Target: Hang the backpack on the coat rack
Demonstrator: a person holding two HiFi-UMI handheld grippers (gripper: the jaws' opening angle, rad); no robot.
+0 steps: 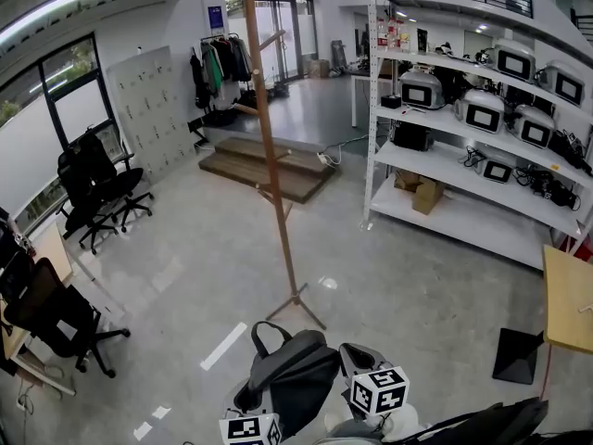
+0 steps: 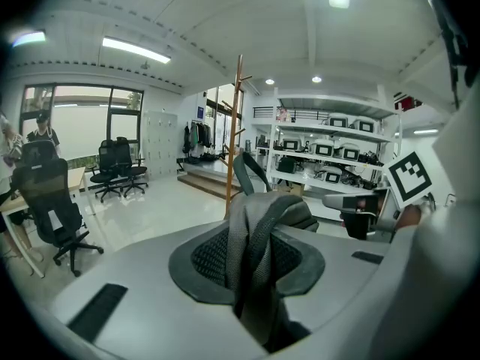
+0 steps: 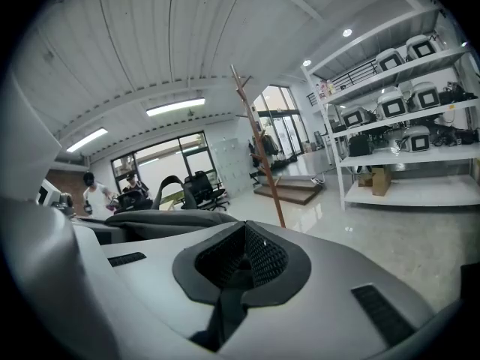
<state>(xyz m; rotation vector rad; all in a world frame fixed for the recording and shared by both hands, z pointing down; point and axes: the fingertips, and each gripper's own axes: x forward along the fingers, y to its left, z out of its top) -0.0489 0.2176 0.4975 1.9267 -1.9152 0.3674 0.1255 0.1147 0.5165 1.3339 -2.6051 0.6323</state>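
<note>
A dark grey backpack [image 1: 295, 371] hangs low in front of me, held between both grippers. The left gripper [image 2: 255, 272] is shut on a grey mesh strap [image 2: 251, 235] of the bag; the bag's top handle [image 2: 250, 172] rises beyond it. A dark strap [image 3: 225, 306] is pinched in the shut right gripper [image 3: 234, 276], with the bag's body [image 3: 154, 220] to its left. Ahead stands the tall wooden coat rack [image 1: 271, 146], its feet [image 1: 298, 302] on the floor just past the bag. The same coat rack [image 2: 235, 133] rises behind the bag, and the coat rack [image 3: 261, 147] also shows from the right gripper.
White shelving [image 1: 463, 156] with boxy devices lines the right side. Black office chairs [image 1: 97, 188] and a desk stand at the left. A low wooden step [image 1: 269, 165] lies behind the rack. A wooden tabletop [image 1: 567, 299] and a black floor stand [image 1: 515, 354] sit at right.
</note>
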